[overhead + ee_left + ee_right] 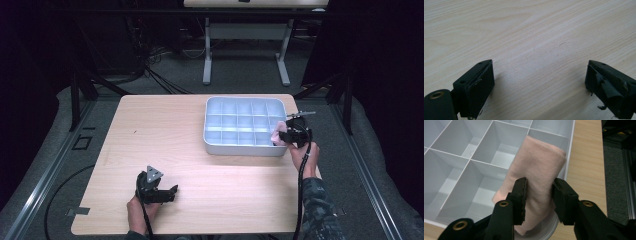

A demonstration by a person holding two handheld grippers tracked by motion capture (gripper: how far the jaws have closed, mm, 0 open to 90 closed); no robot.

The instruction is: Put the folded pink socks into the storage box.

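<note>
Our left tongs (170,191) sit wide open w/ nothing, low over the bench (165,130). Our right tongs (539,200) pinch the pink folded cloth (536,175) across its long side, over the tray's (245,150) near-right corner slot.

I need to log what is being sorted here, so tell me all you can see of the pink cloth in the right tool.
The pink cloth is a pale, finely knit fabric, folded into a thick soft bundle with a rounded top edge. The right tool is shut on its lower half, jaws pressing both sides. It hangs over the near right corner of the divided white tray, above a corner compartment. Whether its lower end touches the tray is unclear.
</note>
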